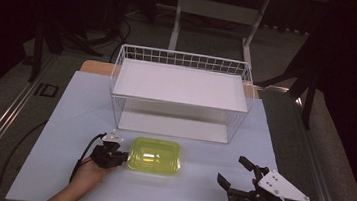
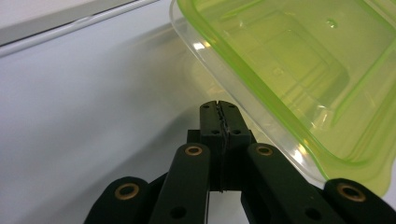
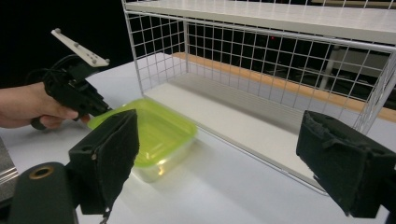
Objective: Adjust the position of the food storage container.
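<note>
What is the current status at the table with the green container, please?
Left gripper shut, at the container's left rim, grip unclear. Right gripper open, holding nothing. Green container on table in front of the wire shelf. Nothing in the way.

Dim room, dark at the edges; the pale tabletop (image 1: 64,118) is lit from above. Glare glints on the green container (image 2: 299,65), whose near rim blurs.

Taking the white wire shelf rack (image 1: 180,93) as the landmark, bare table (image 1: 64,113) is left open to its left and right. In front of it, a strip of table is kept free up to the green container (image 1: 154,155), by which the middle is blocked. The rack's lower level is closed off at its ends by wire mesh and capped by its upper shelf; it is left open only at the front.
</note>
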A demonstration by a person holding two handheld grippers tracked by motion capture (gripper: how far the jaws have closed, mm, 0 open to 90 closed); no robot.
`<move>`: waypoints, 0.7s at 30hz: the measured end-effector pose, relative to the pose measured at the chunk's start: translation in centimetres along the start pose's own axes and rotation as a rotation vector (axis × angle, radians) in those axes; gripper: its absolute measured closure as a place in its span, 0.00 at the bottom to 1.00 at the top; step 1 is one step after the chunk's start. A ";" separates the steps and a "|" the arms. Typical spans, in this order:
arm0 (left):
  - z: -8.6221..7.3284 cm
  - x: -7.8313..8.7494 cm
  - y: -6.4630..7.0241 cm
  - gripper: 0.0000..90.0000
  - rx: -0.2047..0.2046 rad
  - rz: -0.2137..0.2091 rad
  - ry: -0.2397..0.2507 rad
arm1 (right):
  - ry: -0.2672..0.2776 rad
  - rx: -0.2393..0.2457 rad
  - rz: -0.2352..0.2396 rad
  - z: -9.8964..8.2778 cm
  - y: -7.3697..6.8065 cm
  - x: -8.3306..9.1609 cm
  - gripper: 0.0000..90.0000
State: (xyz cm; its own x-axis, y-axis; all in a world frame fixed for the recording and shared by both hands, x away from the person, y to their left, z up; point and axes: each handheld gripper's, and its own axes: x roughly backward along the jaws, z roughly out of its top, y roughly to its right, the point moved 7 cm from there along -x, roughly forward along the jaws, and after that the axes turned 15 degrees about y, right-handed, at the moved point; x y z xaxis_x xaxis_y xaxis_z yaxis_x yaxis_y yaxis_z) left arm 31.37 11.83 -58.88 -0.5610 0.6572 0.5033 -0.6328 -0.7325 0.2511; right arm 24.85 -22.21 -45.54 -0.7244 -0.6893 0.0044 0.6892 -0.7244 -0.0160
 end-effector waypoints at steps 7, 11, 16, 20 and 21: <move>0.7 -1.7 1.8 1.00 -0.027 -0.040 -0.016 | -0.005 0.006 0.002 -0.1 0.0 0.0 0.15; 1.0 -2.7 2.8 1.00 -0.036 -0.063 -0.024 | -0.008 0.003 0.006 -0.2 0.0 -0.1 0.15; 1.4 -3.8 3.7 1.00 -0.047 -0.083 -0.027 | -0.007 0.006 0.004 -0.2 0.1 -0.1 0.15; 1.7 -4.8 4.5 1.00 -0.049 -0.106 -0.025 | -0.009 0.005 0.004 -0.2 0.1 -0.1 0.15; 1.8 -5.0 4.6 1.00 -0.055 -0.108 -0.023 | -0.010 0.005 0.005 -0.3 0.1 -0.1 0.15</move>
State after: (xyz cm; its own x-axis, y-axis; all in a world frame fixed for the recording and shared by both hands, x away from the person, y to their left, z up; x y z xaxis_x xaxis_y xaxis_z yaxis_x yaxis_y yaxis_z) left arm 32.17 4.83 -58.78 -0.4765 0.7269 0.4945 -0.7173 -0.6467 0.2594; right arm 24.99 -22.22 -45.82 -0.7211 -0.6927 0.0146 0.6926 -0.7213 -0.0110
